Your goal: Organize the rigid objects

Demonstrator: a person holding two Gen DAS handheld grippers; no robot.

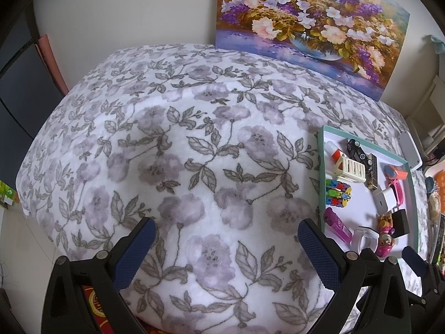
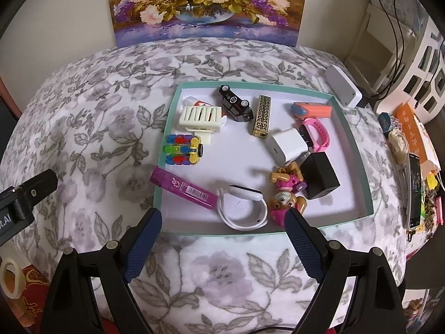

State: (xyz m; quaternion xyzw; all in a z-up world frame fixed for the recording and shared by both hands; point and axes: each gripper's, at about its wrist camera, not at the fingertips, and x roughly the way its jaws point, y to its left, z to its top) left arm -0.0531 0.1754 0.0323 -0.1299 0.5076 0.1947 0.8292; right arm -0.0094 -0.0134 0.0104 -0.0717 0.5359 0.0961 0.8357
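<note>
A teal-rimmed shallow box (image 2: 358,150) (image 1: 322,183) lies on a floral blanket and holds several small things: a purple highlighter (image 2: 183,190), a white wristband (image 2: 243,206), a pink pup figure (image 2: 286,194), a black cube (image 2: 321,175), a white charger (image 2: 286,144), a pink band (image 2: 317,133), a gold lighter (image 2: 262,114), a black toy car (image 2: 236,103), a cream slotted holder (image 2: 200,117) and a colourful toy (image 2: 185,150). My right gripper (image 2: 224,236) is open at the box's near rim, empty. My left gripper (image 1: 226,246) is open over bare blanket, left of the box.
A flower painting (image 2: 205,2) leans on the wall behind. A white power bank (image 2: 343,86) lies past the box's far right corner. Clutter with an orange booklet (image 2: 411,130) and a phone (image 2: 414,192) lines the right edge. White shelving (image 2: 417,55) with cables stands beyond.
</note>
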